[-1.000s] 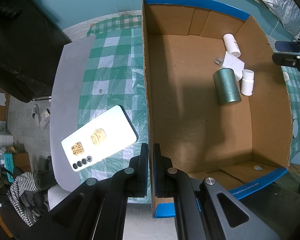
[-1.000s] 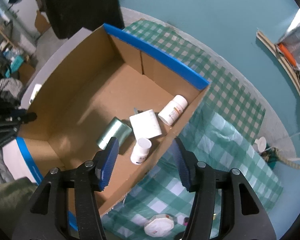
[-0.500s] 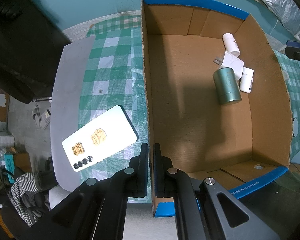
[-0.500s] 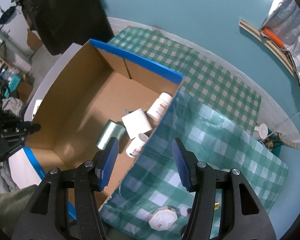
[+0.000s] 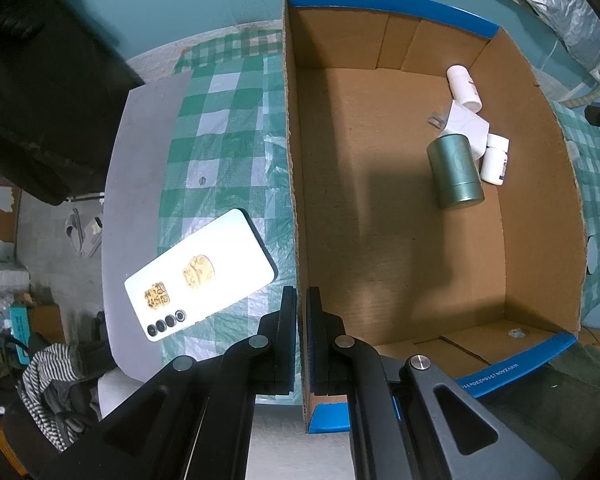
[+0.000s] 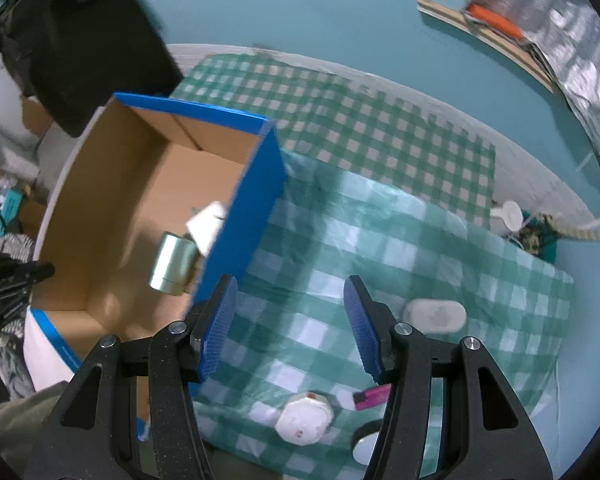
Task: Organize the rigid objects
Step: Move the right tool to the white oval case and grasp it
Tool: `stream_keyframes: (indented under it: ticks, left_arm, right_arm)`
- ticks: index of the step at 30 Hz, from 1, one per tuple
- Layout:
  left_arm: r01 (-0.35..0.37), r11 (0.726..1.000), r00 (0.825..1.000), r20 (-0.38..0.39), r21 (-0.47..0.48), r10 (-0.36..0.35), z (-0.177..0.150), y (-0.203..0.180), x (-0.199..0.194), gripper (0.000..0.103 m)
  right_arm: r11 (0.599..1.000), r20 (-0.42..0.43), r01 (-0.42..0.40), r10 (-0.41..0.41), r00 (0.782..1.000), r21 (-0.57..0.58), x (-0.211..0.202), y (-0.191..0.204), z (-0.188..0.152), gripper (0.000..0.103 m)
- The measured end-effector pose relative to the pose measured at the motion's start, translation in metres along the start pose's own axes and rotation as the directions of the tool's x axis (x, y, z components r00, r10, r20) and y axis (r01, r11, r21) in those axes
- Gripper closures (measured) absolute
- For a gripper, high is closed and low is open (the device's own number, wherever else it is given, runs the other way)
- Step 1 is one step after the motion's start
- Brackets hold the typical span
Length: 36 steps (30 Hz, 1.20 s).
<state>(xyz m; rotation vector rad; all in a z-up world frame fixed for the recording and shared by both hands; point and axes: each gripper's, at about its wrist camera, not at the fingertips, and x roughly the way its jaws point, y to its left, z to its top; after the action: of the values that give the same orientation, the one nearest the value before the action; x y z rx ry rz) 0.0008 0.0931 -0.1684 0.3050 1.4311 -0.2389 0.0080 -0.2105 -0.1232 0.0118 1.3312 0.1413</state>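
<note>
Left claw (image 5: 302, 312): black, its two fingers pinched on the near side wall of the open brown cardboard box with blue-taped rim (image 5: 400, 2), one finger inside and one outside the wall
Right claw (image 6: 288, 320): spread, nothing between its blue ribbed pads (image 6: 362, 320); it hangs over the green-and-white checked cloth (image 6: 340, 128) just beside the box's blue outer wall
Inside the box: a metallic green cylindrical tin (image 5: 454, 172) lies on its side on the floor of the box, touching a white boxy charger plug (image 5: 462, 126); a small white pill bottle (image 5: 494, 160) lies against the tin's far side, and a second white pill bottle (image 5: 464, 86) lies in the far corner
Left of the box: a white phone with gold stickers (image 5: 200, 276), face down, half on the cloth and half on the grey table (image 5: 140, 152)
Right of the box, on the cloth: an oval white case (image 6: 434, 314), a white octagonal lid (image 6: 304, 422), a small pink card-like item (image 6: 374, 396), blurred
</note>
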Motion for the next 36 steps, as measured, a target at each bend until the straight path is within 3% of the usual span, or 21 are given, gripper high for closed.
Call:
stream_keyframes:
  ticks: [10,14,21,30,36]
  left_arm:
    - [-0.002,1.0,1.0,-0.005,0.0,0.002,-0.001,-0.001,0.001,0.099]
    - [-0.004,1.0,1.0,-0.007,-0.002,0.004,-0.001,-0.001,0.003,0.099]
    - [-0.007,1.0,1.0,-0.007,-0.008,0.007,-0.002,-0.001,0.003,0.099]
    - [-0.009,1.0,1.0,-0.01,-0.021,0.008,-0.004,-0.001,0.003,0.099]
    - [-0.008,1.0,1.0,-0.013,-0.025,0.007,-0.005,0.0,0.004,0.099]
  right_arm:
    - [0.981,-0.073,0.039,-0.026,0.997,0.188,0.021,-0.061,-0.016,0.047]
    - [0.957,-0.103,0.068,-0.04,0.994,0.282,0.03,-0.089,-0.024,0.041]
    - [0.881,-0.162,0.135,-0.068,0.985,0.453,0.048,-0.134,-0.032,0.035]
    - [0.723,-0.199,0.137,0.0,0.98,0.677,0.075,-0.172,-0.044,0.034]
    - [0.685,-0.229,0.171,-0.007,0.973,0.708,0.087,-0.179,-0.05,0.034]
